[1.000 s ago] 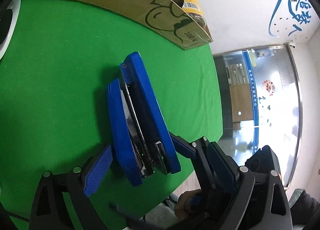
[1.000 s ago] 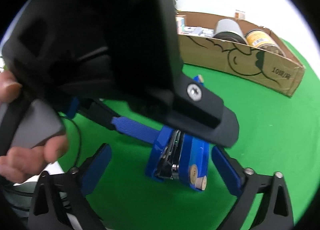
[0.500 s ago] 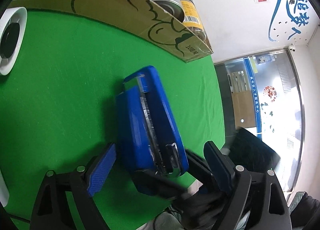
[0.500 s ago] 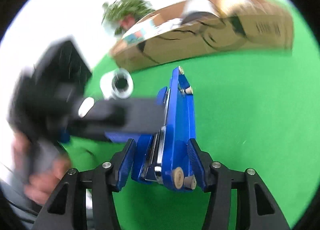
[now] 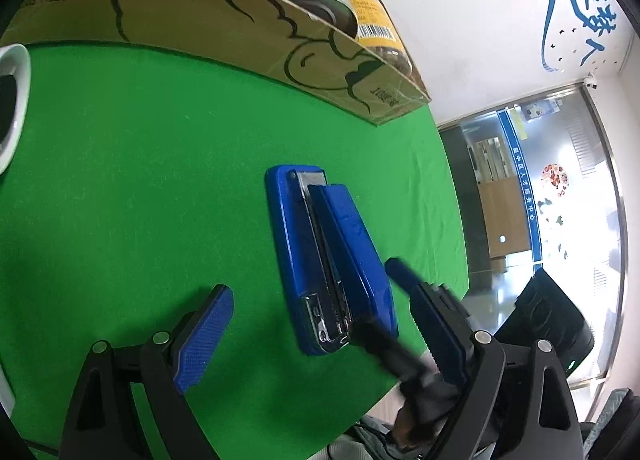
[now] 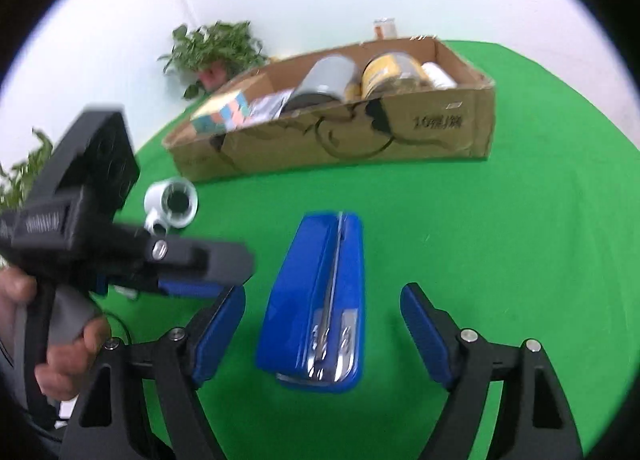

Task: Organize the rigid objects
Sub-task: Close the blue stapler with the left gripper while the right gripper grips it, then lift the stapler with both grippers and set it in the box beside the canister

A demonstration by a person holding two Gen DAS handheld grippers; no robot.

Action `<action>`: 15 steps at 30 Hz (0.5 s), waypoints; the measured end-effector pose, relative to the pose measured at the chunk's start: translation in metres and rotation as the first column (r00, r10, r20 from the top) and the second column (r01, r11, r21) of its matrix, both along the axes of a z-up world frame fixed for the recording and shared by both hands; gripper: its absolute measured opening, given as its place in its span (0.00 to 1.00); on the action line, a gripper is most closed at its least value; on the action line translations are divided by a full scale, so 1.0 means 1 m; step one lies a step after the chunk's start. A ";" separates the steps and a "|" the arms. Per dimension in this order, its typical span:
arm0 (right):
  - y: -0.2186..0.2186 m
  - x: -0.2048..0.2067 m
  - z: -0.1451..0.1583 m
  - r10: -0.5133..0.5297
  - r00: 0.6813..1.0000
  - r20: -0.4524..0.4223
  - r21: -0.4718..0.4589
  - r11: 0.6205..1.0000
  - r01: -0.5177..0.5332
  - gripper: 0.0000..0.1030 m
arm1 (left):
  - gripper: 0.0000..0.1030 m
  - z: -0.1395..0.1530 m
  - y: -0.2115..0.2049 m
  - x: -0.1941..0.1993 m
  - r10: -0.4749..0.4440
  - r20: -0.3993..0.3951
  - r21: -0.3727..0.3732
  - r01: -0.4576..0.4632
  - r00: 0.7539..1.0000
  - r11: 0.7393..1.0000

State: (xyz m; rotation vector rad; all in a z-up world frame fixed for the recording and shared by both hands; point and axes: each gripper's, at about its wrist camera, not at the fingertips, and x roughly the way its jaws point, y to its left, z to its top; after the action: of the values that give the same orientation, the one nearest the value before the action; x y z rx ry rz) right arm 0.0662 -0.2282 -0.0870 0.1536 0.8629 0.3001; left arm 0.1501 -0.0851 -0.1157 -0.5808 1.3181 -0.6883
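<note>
A blue stapler (image 5: 328, 256) (image 6: 320, 300) lies on the green table with its metal rear end toward both cameras. My left gripper (image 5: 320, 336) straddles that rear end. Its jaws are opening a little and neither blue pad touches the stapler. My right gripper (image 6: 322, 326) also has the stapler between its fingers. Its jaws are opening, with a gap on each side. In the right wrist view the left gripper (image 6: 120, 236) comes in from the left, held by a hand (image 6: 60, 360). A blurred finger of the right gripper (image 5: 396, 336) crosses the left wrist view.
A long cardboard box (image 6: 340, 140) (image 5: 200, 20) at the back holds a grey can (image 6: 324, 80), a yellow-labelled jar (image 6: 392, 72) and other items. A white mug (image 6: 172, 202) lies on its side, left of the stapler. The table edge (image 5: 452, 220) is close on the right.
The right gripper closed around the stapler half a second ago and has now spread apart from it. The stapler's gaping halves have come together and it has turned on the cloth.
</note>
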 end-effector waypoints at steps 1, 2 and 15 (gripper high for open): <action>0.005 0.000 -0.006 0.008 1.000 -0.014 -0.011 1.000 -0.008 0.78 | 0.87 -0.001 -0.003 0.000 -0.007 -0.001 0.001 0.007 1.000 1.000; 0.012 0.003 -0.011 0.011 1.000 -0.022 -0.028 1.000 -0.012 0.78 | 0.87 -0.001 -0.005 -0.002 -0.019 0.001 0.006 0.018 1.000 1.000; 0.027 -0.001 -0.030 0.012 0.999 -0.032 -0.107 0.994 -0.016 0.57 | 0.87 -0.011 -0.017 -0.007 -0.040 -0.040 -0.064 0.037 0.998 0.997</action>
State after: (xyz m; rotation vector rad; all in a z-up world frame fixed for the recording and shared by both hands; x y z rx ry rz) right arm 0.0653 -0.2016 -0.1167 0.0525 0.9096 0.2644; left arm 0.1433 -0.1021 -0.1267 -0.6245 1.3530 -0.7549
